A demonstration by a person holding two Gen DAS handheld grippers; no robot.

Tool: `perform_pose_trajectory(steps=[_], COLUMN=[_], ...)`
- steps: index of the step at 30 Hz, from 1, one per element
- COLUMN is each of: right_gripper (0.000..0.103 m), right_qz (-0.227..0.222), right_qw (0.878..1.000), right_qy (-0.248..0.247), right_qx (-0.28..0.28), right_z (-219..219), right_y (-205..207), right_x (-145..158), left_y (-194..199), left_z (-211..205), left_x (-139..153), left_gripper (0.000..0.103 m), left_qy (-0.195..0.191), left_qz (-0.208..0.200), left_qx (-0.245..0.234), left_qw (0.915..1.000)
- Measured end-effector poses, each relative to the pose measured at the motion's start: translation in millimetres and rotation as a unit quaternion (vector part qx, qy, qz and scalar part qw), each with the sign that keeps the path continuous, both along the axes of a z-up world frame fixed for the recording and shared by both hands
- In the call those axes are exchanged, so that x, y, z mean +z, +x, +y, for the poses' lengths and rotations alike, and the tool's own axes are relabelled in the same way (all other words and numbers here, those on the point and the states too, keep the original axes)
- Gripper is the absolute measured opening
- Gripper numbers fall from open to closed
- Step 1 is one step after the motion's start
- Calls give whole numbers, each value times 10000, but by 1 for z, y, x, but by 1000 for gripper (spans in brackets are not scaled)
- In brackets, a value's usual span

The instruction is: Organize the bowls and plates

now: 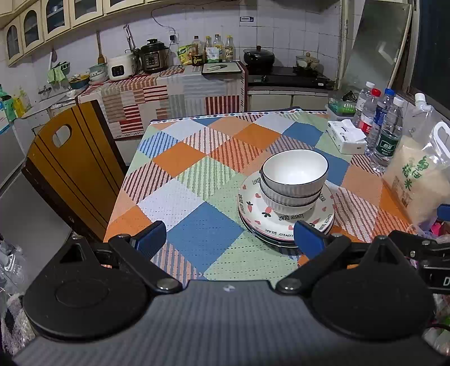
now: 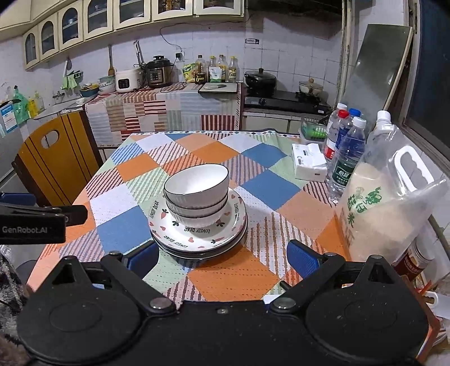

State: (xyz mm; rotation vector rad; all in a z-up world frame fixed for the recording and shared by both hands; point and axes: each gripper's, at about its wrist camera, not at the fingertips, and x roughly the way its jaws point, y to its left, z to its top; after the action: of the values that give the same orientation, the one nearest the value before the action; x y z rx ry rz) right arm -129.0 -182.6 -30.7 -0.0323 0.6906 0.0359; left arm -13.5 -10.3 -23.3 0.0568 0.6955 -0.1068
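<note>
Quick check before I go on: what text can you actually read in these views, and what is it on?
"LOVELY DEAR" on the top plate, repeated around its rim.
"GenRobot.AI" on the left tool.
Green Chinese characters on the rice bag.
Water bottle label, oil bottles and wall sign: too small to read.

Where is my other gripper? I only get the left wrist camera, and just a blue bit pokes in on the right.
Observer: The right gripper is open and empty, facing the plate stack with the bowls on top.
Operator: What's hiding by the rice bag?
Observer: Low beside the rice bag on its right there's a brown and red container, partly hidden.
Operator: Can you see my left gripper from over there?
Observer: Yes, the left gripper shows side-on at the left edge of the right wrist view, with white GenRobot.AI lettering on its body.
</note>
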Motion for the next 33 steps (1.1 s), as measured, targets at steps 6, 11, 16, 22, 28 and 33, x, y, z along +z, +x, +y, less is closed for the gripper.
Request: perform_pose_trajectory(steps=[6, 11, 16, 22, 28, 33], right_gripper=[99, 99, 99, 99, 99, 99], right_qz=[43, 50, 65, 80, 98, 107], right_qw=[10000, 10000, 10000, 10000, 10000, 9999], right_qy=[7, 7, 5, -2, -9, -13], right_qx=[-47, -45, -34, -1, -10, -3], right_z=[-1, -1, -1, 1, 0, -1], right_y=[0, 0, 0, 0, 1, 2], right_x=[-3, -3, -4, -6, -7, -8], left_y=[1, -3, -4, -3, -2, -2], left_z=[-6, -9, -13, -12, -10, -11], left_x=[-3, -4, -5, -7, -6, -6], left_gripper=[99, 99, 99, 99, 99, 99], left_qy=[73, 107, 157, 138, 83, 73], left_qz=[99, -38, -14, 36, 27, 28], left_qx=[-70, -109, -188, -148, -143, -146], left_qw=[9999, 9999, 9997, 9998, 9999, 9999])
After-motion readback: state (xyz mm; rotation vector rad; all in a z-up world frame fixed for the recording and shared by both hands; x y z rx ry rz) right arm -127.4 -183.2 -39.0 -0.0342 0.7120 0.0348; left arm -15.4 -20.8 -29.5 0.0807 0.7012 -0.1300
